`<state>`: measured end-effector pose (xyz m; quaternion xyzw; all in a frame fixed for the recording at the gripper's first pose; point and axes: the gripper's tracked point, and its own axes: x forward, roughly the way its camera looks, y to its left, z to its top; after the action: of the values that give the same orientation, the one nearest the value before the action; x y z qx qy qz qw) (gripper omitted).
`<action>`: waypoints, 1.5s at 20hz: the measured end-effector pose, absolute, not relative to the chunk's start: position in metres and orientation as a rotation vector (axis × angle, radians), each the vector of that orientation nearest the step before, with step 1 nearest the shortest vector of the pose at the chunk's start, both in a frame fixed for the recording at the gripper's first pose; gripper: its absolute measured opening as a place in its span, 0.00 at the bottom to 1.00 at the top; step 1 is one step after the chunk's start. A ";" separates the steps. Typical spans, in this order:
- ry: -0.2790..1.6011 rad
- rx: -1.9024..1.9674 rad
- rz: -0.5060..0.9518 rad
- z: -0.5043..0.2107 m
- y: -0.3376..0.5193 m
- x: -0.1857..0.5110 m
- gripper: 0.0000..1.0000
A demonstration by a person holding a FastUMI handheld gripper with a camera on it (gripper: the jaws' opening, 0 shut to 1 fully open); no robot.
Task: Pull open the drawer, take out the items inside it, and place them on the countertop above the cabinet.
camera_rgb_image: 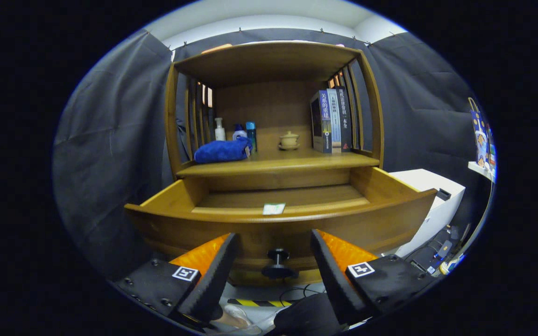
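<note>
Beyond the drawer's dark round knob (277,263), which sits between the two fingers and just ahead of them, the drawer (278,224) stands pulled well out of the wooden cabinet (273,112). The gripper (274,261) is released: its fingers are spread wide to either side of the knob and neither one touches it or anything else.

Above and behind the knob, over the drawer's front wall, a small pale card (273,208) lies flat on the drawer floor, right against the inside of that wall. It is the only item I can make out in the drawer; the floor directly under the near wall is hidden, so more may lie there. From the fingers the card is straight ahead and higher, almost on the line that runs between them and through the knob. Its long axis runs side to side, parallel to the drawer front, so it lies across the fingers' line of reach.

Higher than the knob again, the countertop (292,161) spreads over the drawer's back part. It carries a blue cloth (222,151), some bottles (236,130), a lidded cup (289,139) and a row of books (332,121), with bare wood between cloth and cup. I judge the next move calls for lifting over the front wall and coming down on the card.
</note>
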<state>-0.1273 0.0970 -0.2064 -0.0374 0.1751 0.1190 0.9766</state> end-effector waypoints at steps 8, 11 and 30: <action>0.288 -0.068 0.260 -0.160 0.113 -0.090 1.00; 0.316 -0.048 0.232 -0.150 0.116 -0.064 1.00; 0.877 -0.079 0.230 -0.249 0.150 0.055 0.99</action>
<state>0.0555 0.1500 -0.2492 -0.0383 0.4236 0.1111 0.8982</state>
